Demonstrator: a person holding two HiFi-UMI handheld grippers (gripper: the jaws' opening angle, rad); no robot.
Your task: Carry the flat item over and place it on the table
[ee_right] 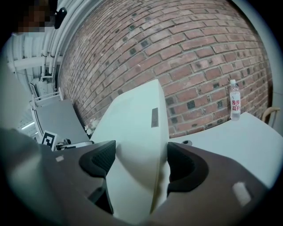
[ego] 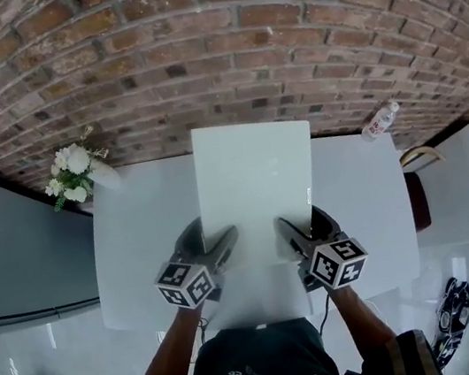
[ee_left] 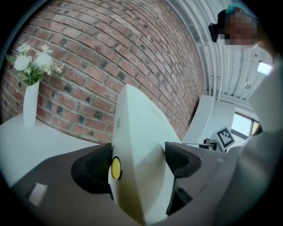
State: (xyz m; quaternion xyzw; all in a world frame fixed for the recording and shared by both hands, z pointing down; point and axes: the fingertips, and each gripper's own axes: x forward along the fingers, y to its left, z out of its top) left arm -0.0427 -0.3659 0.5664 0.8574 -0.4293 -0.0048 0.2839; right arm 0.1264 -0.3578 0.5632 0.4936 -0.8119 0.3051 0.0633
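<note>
A flat white board [ego: 256,189] is held level above the white table [ego: 132,245], reaching toward the brick wall. My left gripper [ego: 219,249] is shut on its near left edge, and my right gripper [ego: 295,236] is shut on its near right edge. In the left gripper view the board [ee_left: 137,145] stands edge-on between the dark pads [ee_left: 180,158], with a yellow dot on its side. The right gripper view shows the board [ee_right: 137,150] clamped the same way between the pads [ee_right: 99,161].
A white vase of white flowers [ego: 72,175] stands at the table's far left corner. A clear water bottle [ego: 381,121] stands at the far right corner, also visible in the right gripper view [ee_right: 235,100]. A chair [ego: 417,161] sits to the table's right.
</note>
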